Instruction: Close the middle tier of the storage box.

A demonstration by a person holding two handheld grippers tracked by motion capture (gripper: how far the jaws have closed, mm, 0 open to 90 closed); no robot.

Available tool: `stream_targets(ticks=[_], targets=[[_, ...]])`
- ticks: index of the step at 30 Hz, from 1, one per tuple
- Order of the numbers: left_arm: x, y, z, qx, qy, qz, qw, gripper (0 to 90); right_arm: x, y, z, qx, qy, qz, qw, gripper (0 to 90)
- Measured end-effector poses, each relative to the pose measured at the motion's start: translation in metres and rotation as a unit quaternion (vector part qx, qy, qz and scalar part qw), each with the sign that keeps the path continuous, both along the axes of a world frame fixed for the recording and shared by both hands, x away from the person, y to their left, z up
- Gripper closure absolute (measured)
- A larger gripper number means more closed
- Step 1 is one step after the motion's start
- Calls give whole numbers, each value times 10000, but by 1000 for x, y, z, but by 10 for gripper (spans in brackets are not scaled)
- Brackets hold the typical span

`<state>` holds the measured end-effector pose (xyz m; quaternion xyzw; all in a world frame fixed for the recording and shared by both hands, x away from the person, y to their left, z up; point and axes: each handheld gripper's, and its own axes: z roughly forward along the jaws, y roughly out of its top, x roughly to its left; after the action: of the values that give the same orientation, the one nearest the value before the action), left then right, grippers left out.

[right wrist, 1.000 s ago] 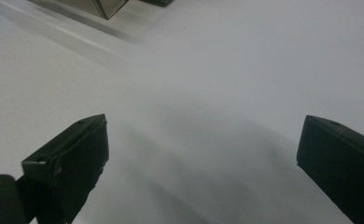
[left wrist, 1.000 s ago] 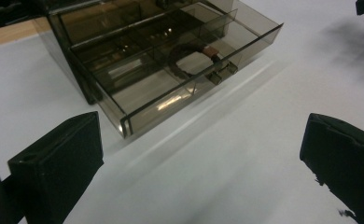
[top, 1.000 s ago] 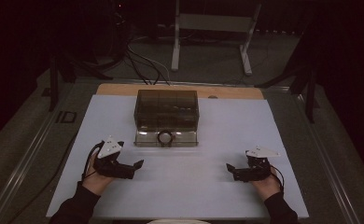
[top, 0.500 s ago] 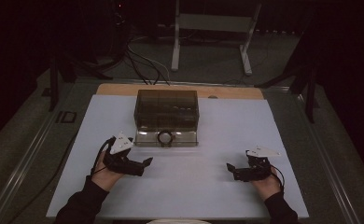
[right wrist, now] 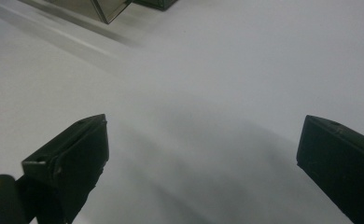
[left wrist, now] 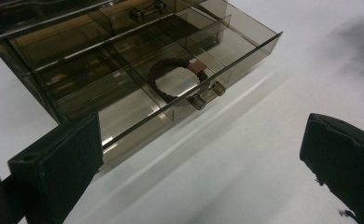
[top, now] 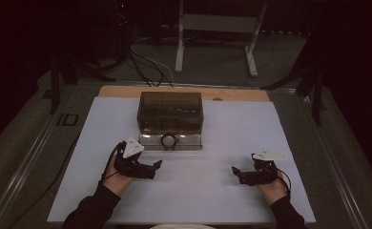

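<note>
white table [top: 212, 191]: hair tie [left wrist: 173, 79] lies beyond left gripper [left wrist: 199, 172].

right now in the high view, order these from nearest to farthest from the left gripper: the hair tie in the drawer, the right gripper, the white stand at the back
From the left gripper:
1. Hair tie, just ahead in the open bottom drawer of the smoky drawer box.
2. Right gripper, across the white mat on the person's right.
3. White stand, on the floor beyond the table's far edge.

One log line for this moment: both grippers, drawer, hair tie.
left gripper: open, near drawer | right gripper: open, over white mat | drawer: pulled out | hair tie: in drawer compartment, untouched
</note>
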<state>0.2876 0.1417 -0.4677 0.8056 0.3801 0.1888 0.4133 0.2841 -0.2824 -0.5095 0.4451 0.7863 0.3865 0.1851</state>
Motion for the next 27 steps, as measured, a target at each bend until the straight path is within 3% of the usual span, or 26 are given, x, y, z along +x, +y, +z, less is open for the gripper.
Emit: stream_targets(ticks=[3,16,27], targets=[[1,-2,-2,-81,47,21,10000,7,0,0,0,-2,-1,2,10000,23],[3,-20,-14,17,-76,193,9998,7,0,1,-1,-20,8,43,10000,24],[3,-22,-27,74,171,368,9991,7,-1,1,0,-33,1,48,10000,24]])
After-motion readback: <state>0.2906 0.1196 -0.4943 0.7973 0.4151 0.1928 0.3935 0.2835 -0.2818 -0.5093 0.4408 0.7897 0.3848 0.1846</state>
